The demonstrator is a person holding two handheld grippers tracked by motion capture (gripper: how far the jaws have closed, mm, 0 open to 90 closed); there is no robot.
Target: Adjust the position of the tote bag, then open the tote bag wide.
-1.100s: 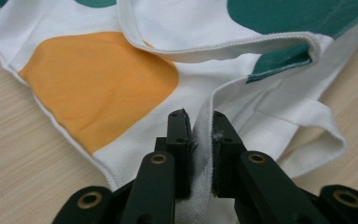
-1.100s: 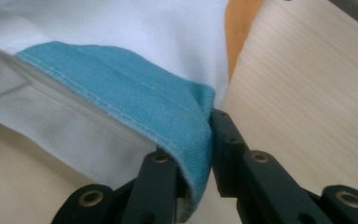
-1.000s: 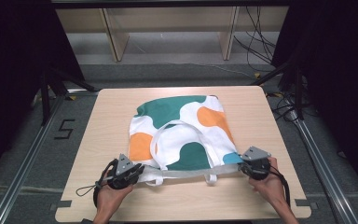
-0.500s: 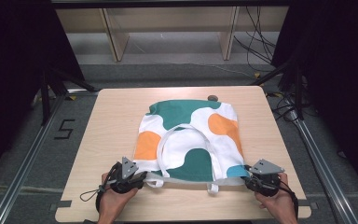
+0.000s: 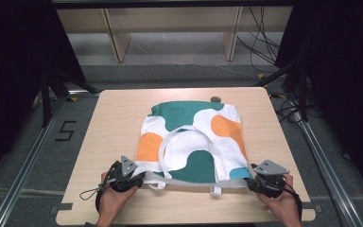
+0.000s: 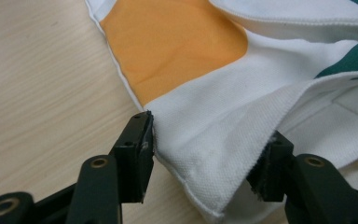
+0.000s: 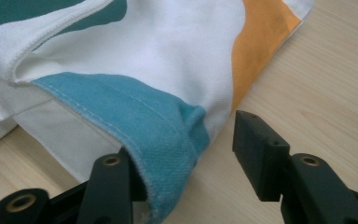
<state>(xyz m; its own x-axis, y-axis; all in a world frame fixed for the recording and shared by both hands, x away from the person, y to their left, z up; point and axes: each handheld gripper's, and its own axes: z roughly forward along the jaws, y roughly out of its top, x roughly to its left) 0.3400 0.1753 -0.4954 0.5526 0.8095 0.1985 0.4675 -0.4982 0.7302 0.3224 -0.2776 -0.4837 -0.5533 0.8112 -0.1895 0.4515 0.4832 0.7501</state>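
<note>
A tote bag [image 5: 194, 118] patterned in white, green, orange and blue lies flat on the wooden table [image 5: 118, 118], its white handle loop [image 5: 166, 142] resting on top. My left gripper [image 5: 139, 177] sits at the bag's near left corner. Its jaws stand open, and the white corner [image 6: 205, 154] lies loose between them. At the near right corner is my right gripper [image 5: 251, 182], also open. The blue hem [image 7: 168, 130] rests against its left jaw, with bare table in the gap beside the other jaw.
A small dark round object [image 5: 214, 99] sits on the table at the bag's far edge. Bare wood [image 5: 264, 123] runs along both sides of the bag. Metal rails [image 5: 321, 161] flank the table, and shelf legs [image 5: 116, 42] stand beyond it.
The bag was drawn toward the near edge and spread from a bunched shape to flat. Both grippers came nearer the person with its corners, then settled.
</note>
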